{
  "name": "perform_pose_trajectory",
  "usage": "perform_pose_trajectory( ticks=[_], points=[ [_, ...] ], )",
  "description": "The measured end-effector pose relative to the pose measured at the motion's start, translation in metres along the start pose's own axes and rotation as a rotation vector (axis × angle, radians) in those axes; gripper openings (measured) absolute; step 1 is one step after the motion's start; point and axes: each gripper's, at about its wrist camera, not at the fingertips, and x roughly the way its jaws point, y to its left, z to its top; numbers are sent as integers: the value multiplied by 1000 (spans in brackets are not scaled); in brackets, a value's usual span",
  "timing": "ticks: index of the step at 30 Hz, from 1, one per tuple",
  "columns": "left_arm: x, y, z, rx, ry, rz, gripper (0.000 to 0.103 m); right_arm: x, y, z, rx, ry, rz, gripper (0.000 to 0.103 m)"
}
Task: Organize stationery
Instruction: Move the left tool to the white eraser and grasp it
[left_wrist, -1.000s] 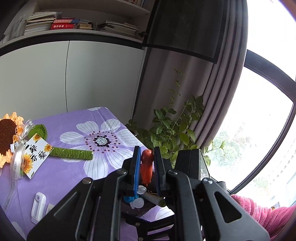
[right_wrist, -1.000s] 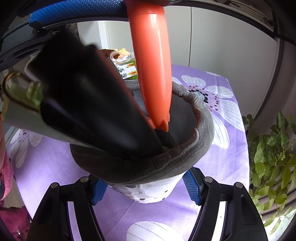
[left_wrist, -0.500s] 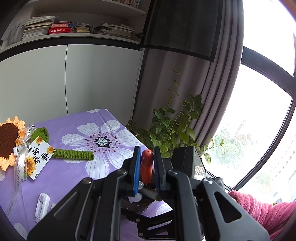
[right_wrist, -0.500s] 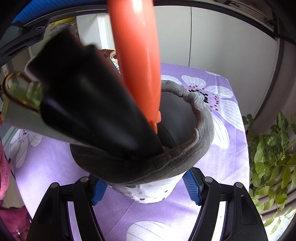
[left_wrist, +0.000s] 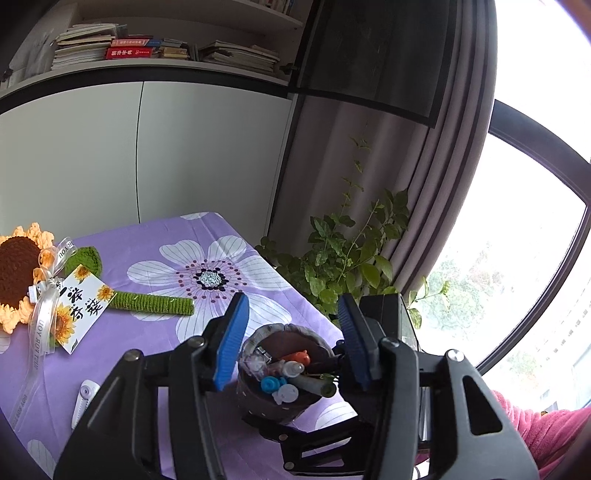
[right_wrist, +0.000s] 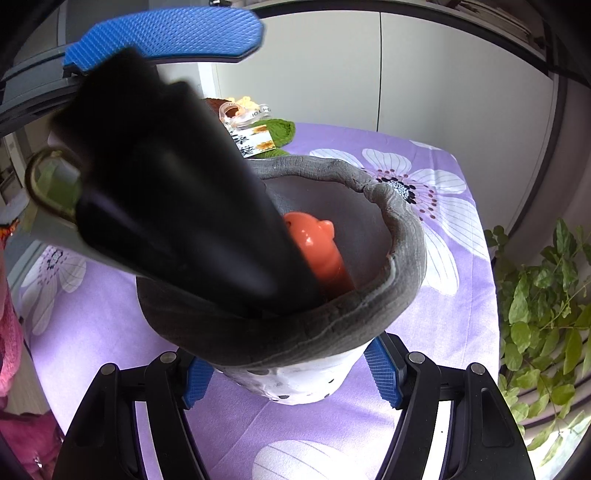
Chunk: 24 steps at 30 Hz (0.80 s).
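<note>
A grey-rimmed white pen holder (left_wrist: 284, 400) (right_wrist: 295, 376) stands on the purple flowered tablecloth (left_wrist: 155, 273). It holds several pens, among them an orange pen with an animal-shaped top (left_wrist: 297, 356) (right_wrist: 314, 247) and a thick black marker (right_wrist: 177, 206). My left gripper (left_wrist: 291, 343) is open and empty, its blue pads apart just above the holder. My right gripper (right_wrist: 291, 380) is shut on the holder's base, one blue pad on each side.
A crocheted sunflower (left_wrist: 20, 273) with a green stem (left_wrist: 151, 302) and a paper tag (left_wrist: 79, 308) lies at the left. A small white item (left_wrist: 85, 400) lies near the front. A leafy plant (left_wrist: 351, 258) stands beyond the table's right edge, by the curtain.
My left gripper has opened and let go of the orange pen. The pen has dropped into the holder among the other pens. The right gripper still grips the holder.
</note>
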Motion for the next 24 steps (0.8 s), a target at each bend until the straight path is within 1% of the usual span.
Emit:
perform_pose_trajectory(
  ticks=[2,6,9,12,17,22,24],
  points=[
    [-11,2,2,-2,-24,16,48,0,0,0,0,0,0,72],
    [-31,19,1,-41,-56,94,53,0,0,0,0,0,0,72],
    [-41,40,-7,-94,-55,162,55,0,0,0,0,0,0,72],
    [-49,58,-19,-157,-37,204,55,1,-2,0,1,0,1,72],
    [-58,72,-41,-206,-17,239,55,-1,-2,-1,2,-5,15,73],
    [-61,72,-50,-216,-7,236,55,-5,-18,-3,61,-31,102,76],
    [-62,71,-51,-214,-5,230,55,-9,-21,-3,67,-43,116,76]
  ],
)
